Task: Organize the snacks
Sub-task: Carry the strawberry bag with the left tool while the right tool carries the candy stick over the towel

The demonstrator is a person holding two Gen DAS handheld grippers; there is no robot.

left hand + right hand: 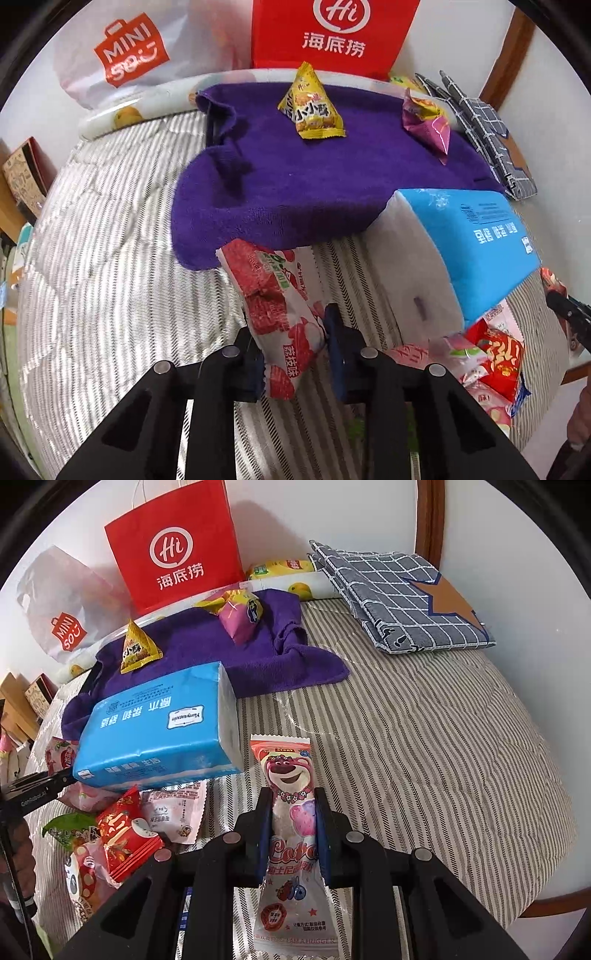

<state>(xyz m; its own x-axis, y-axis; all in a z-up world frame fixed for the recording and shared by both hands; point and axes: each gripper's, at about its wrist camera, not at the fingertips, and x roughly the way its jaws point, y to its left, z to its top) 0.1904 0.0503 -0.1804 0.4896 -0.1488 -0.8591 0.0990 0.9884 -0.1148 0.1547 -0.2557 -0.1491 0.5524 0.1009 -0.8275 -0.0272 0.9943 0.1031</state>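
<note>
Now each hand-held gripper pinches a packet: left (293,341) red-white lychee snack (273,306), right (291,827) pink bear-printed, probably candy (290,801).

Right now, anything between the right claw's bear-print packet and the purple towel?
Yes. The blue tissue pack lies between the bear-print packet, held in the right claw, and the purple towel. Bare striped bedding on the right leaves a way around.

Glossy plastic snack packet (291,834), fuzzy purple towel (295,177), quilted striped cloth bedspread (424,746).
</note>
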